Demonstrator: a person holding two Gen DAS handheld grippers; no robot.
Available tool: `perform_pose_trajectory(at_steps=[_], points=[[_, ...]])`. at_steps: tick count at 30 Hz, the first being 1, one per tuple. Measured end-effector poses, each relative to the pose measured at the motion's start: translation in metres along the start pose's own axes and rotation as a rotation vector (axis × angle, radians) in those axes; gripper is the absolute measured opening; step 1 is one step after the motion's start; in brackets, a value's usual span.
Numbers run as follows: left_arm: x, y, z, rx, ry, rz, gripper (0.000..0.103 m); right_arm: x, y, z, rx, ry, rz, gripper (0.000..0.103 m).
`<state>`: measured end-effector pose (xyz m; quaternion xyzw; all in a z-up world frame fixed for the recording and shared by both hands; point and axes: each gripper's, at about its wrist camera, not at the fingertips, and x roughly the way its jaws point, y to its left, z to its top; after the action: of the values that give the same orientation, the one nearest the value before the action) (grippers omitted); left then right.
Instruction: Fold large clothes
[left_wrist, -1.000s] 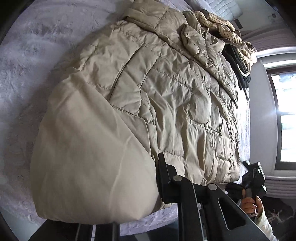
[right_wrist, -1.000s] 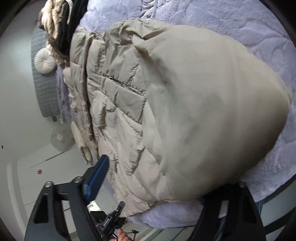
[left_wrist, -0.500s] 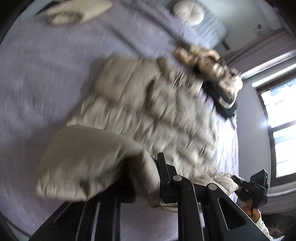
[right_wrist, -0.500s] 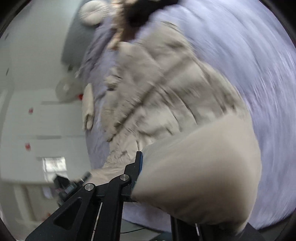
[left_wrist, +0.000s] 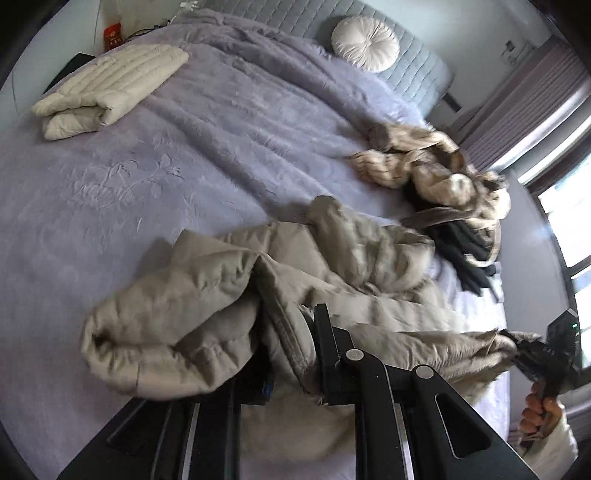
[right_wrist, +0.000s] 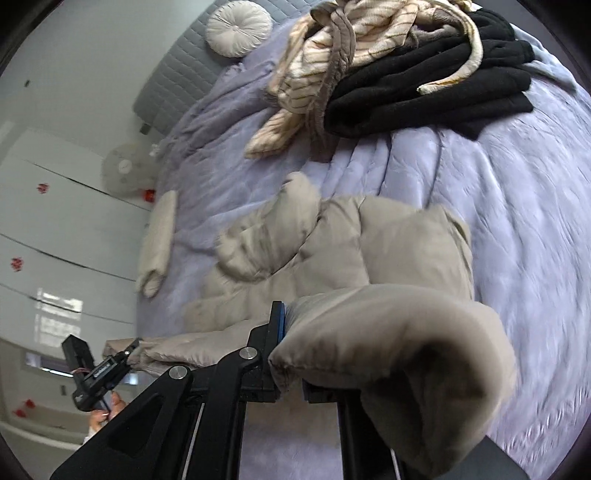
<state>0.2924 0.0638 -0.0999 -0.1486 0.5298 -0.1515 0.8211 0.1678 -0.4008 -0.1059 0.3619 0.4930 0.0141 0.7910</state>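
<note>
Fold in progress. My left gripper (left_wrist: 291, 332) is clamped on one hem corner of the jacket (left_wrist: 351, 258), and my right gripper (right_wrist: 286, 332) has just closed on the other, its jaws narrow with fabric pinched between them. The jacket lies on the bed (left_wrist: 184, 147) near its foot edge: the hem end is lifted in my two grippers, while the collar end rests on the blanket toward the headboard. Its long axis therefore runs straight away from both grippers, and neither hand is clearly nearer. I judge the coming move to be a carry of the hem along that axis, over the collar end. The left view alone shows my right hand (left_wrist: 539, 410) and the whole folded coat (left_wrist: 107, 88) at the bed's far left corner. The right view alone gives the unfolded pile (right_wrist: 406, 55) near the headboard in full.
</note>
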Motion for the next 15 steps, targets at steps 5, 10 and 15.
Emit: perform_pose_trajectory(at_steps=[5,10,15], points=[[0.053,0.012,0.016,-0.016,0.064,0.070,0.020,0.050,-0.016,0.015,0.074,0.022,-0.044,0.008],[0.040,0.003,0.012,0.050,0.059,0.097,0.053,0.065,-0.024,0.016,0.087,0.039,-0.072,0.008],[0.000,0.000,0.008,0.155,-0.025,0.182,0.086,0.061,-0.030,0.014,0.108,0.036,-0.050,0.012]])
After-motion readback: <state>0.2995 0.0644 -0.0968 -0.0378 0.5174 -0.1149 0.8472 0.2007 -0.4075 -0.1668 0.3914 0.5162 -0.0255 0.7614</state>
